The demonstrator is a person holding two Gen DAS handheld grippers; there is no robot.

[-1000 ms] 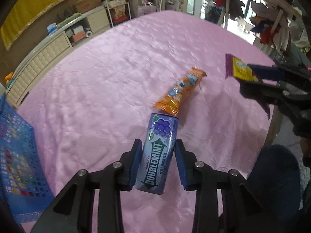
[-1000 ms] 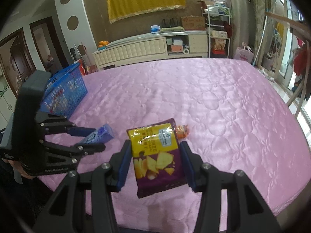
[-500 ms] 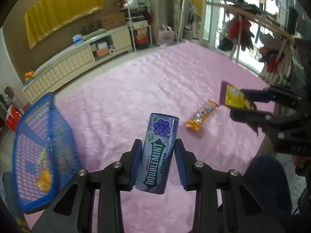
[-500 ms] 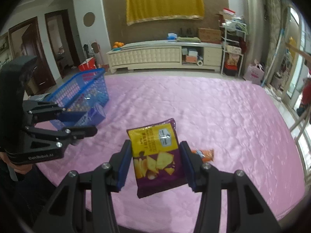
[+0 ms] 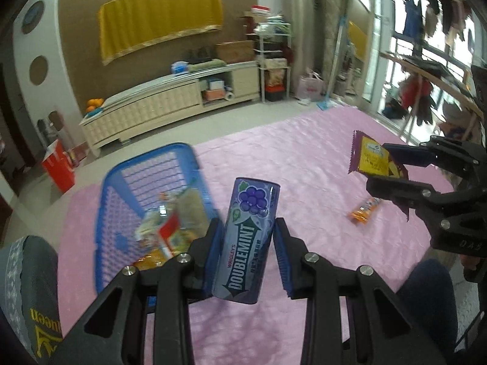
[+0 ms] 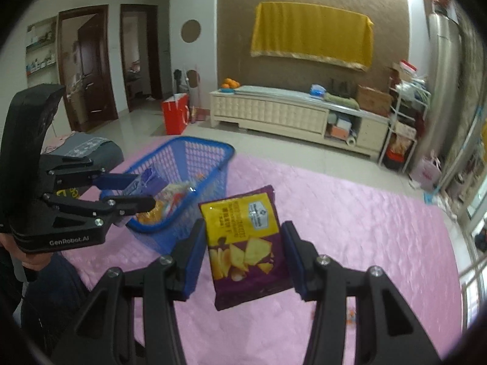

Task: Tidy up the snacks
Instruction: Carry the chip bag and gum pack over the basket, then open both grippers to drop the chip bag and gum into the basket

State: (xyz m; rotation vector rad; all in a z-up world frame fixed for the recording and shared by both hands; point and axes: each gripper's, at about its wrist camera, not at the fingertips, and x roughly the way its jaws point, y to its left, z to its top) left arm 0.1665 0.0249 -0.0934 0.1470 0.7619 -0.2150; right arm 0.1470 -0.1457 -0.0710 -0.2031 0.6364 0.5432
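Left wrist view showed the left gripper [image 5: 248,254] clenched on a tall purple Doublemint gum can with a grape picture [image 5: 246,243], carried upright above the pink quilted worktop [image 5: 304,164]. A second earlier only a corner of the blue plastic mesh basket [image 5: 152,164] showed at the left edge; it now lay just ahead and to the left of the can, with several snack packets inside. The orange snack packet [image 5: 365,210], which had lain right behind the can, now sat well apart to the right on the pink cover. Right wrist view showed the right gripper [image 6: 245,243] clenched on a yellow-and-purple bag of chips [image 6: 243,237], as before. The basket [image 6: 197,158], earlier far off at the left, now stood close ahead of the bag, with the left gripper [image 6: 134,191] and its can over the basket's near edge.
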